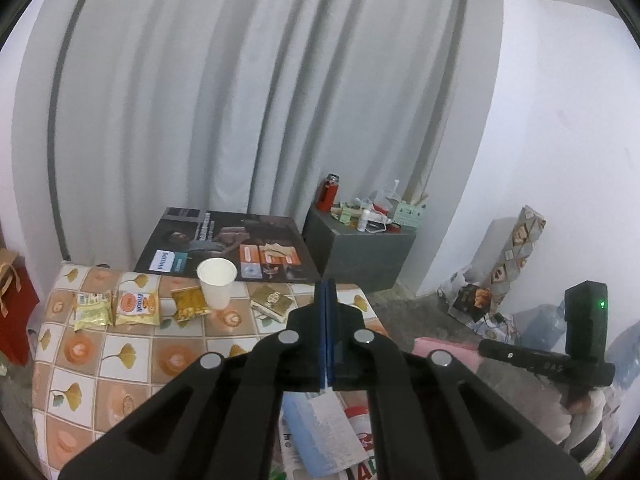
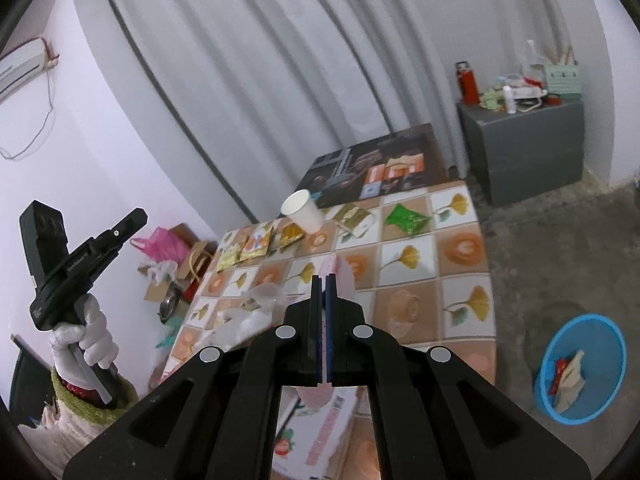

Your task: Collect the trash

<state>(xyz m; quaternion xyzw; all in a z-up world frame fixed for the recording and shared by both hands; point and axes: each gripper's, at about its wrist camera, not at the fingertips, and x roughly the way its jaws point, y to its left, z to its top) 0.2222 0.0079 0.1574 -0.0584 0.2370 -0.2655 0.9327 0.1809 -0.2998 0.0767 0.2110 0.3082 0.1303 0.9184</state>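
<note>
My right gripper [image 2: 324,280] is shut on a thin pink wrapper [image 2: 340,276] and holds it above the tiled table [image 2: 440,280]. My left gripper [image 1: 327,285] is shut and looks empty, raised over the table's right edge. On the table stand a white paper cup [image 1: 216,282] and lie yellow snack packets [image 1: 136,304], a gold packet [image 1: 272,299] and a green packet [image 2: 406,219]. A blue trash basket [image 2: 580,368] with some trash in it sits on the floor at the right.
A dark poster board [image 1: 224,246] leans behind the table. A grey cabinet [image 2: 524,144] with a red bottle and clutter stands by the curtain. A clear plastic bag [image 2: 256,312] lies on the table's near left. A blue-white carton [image 1: 320,436] lies below my left gripper.
</note>
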